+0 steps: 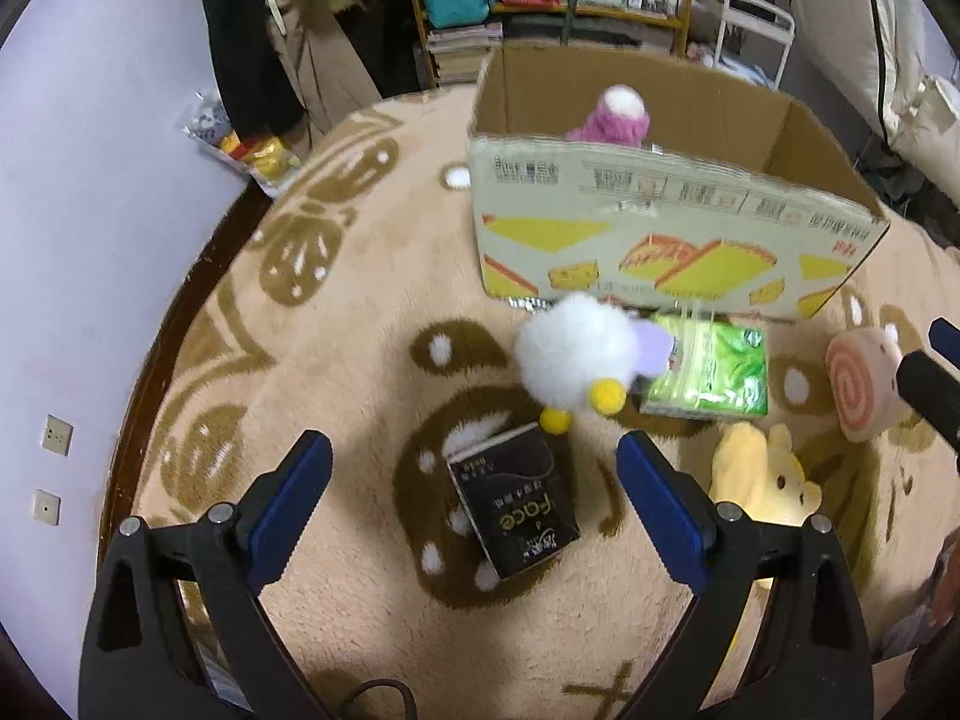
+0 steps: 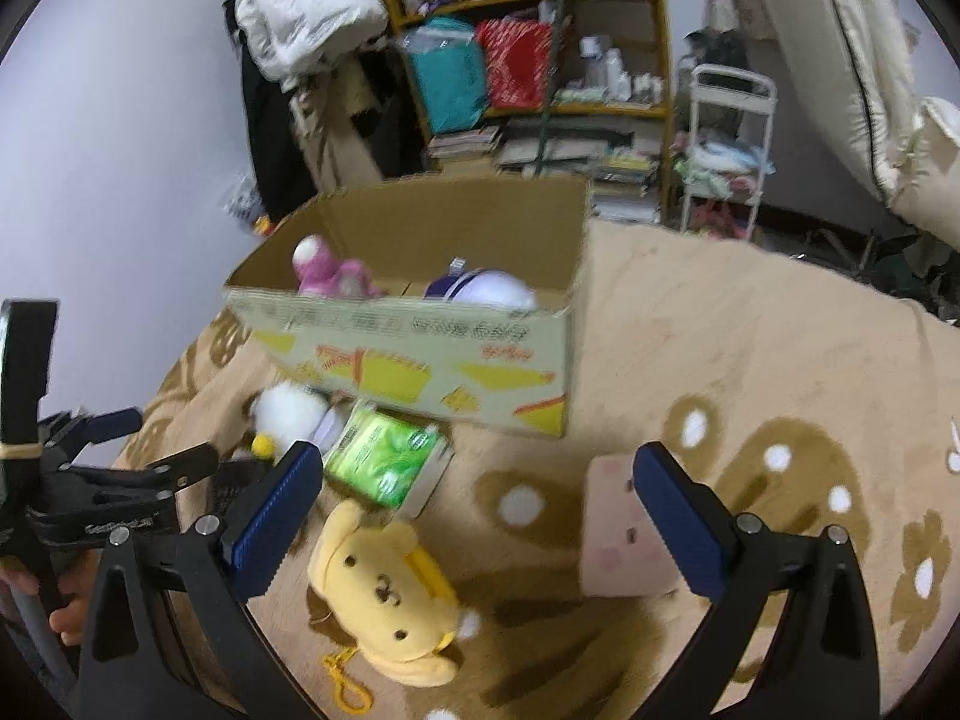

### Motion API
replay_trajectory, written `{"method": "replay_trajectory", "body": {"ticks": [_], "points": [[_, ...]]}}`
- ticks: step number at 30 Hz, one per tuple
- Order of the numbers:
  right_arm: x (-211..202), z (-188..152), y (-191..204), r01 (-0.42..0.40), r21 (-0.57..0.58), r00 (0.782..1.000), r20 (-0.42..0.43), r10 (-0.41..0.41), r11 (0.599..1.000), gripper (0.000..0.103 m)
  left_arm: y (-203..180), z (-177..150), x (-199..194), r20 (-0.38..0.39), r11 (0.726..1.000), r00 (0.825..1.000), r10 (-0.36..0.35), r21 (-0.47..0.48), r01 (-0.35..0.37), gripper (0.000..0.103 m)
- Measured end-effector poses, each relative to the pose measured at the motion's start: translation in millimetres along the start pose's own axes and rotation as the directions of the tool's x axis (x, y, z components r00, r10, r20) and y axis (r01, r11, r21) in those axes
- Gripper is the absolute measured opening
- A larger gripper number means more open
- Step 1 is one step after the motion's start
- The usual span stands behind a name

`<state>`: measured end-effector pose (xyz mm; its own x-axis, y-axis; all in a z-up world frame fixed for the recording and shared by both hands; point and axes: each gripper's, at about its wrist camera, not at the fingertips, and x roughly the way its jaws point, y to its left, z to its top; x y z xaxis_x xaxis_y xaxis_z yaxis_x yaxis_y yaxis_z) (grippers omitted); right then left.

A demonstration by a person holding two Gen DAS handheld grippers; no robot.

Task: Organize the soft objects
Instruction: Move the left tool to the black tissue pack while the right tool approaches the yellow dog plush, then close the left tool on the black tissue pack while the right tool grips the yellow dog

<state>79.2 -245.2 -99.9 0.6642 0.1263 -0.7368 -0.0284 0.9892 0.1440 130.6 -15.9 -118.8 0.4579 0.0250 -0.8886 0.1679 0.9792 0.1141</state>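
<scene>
Left wrist view. Left gripper (image 1: 474, 456) hovering over beige patterned blanket (image 1: 360, 312), fingers spread wide, nothing between them. Black tissue pack (image 1: 513, 501) flat on blanket between the 2 fingers, long axis running from near-right to far-left; "Face" legible on it, inverted, smaller print unreadable. White plush duck (image 1: 576, 351) just beyond the pack, yellow feet toward camera, body toward cardboard box (image 1: 660, 240). Green tissue pack (image 1: 711, 372) touching duck's right side, label blurred. Yellow plush dog (image 1: 759, 480) right of right finger. Pink swirl-roll plush (image 1: 858, 384) far right, spiral end facing camera. Box open-topped, near wall printed with yellow-and-red graphics and inverted characters, unreadable. Pink plush (image 1: 612, 114) inside, at back.

Right wrist view. Right gripper (image 2: 474, 516) above blanket (image 2: 720, 330), fingers spread wide, empty. Yellow plush dog (image 2: 384, 588) between fingers nearer the left one, face up, long axis near-right to far-left; yellow clip chain trailing toward camera. Pink roll plush (image 2: 618, 534) just inside right finger, partly hidden by it. Green pack (image 2: 384, 459) lying beyond dog, near box (image 2: 420, 354). Duck (image 2: 288, 411) left of green pack. Inside box: pink plush (image 2: 324, 270) left, purple-and-white plush (image 2: 486, 291) right. Left gripper (image 2: 120, 444) at left edge, a person's fingers visible below it.
</scene>
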Motion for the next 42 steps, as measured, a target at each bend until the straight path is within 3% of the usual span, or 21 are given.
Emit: {"method": "replay_trajectory", "body": {"ticks": [13,21,33,38,42], "points": [[43.6,-23.8,18.0,-0.065,0.001,0.984,-0.165,0.064,0.998,0.103,0.2,1.0,38.3,-0.152,0.998,0.987,-0.06,-0.028,0.056,0.095],[63.3,-39.0,40.7,-0.039,-0.119,0.973,-0.231,0.011,0.992,0.103,-1.0,-0.1,50.5,-0.198,0.999,0.979,-0.052,-0.024,0.048,0.094],[88.1,-47.9,66.7,-0.067,-0.171,0.953,-0.304,0.012,0.983,0.103,-4.8,0.4,71.0,-0.258,0.999,0.965,-0.038,-0.003,0.039,0.094],[99.0,-51.1,76.4,-0.1,-0.185,0.936,-0.351,0.03,0.978,0.085,-5.9,0.1,75.8,-0.275,0.999,0.961,-0.041,-0.001,0.043,0.094],[102.7,-50.4,80.2,-0.088,-0.198,0.937,-0.349,0.013,0.976,0.08,-8.2,-3.5,76.3,-0.284,1.0,0.959,-0.021,0.012,0.025,0.082]]}}
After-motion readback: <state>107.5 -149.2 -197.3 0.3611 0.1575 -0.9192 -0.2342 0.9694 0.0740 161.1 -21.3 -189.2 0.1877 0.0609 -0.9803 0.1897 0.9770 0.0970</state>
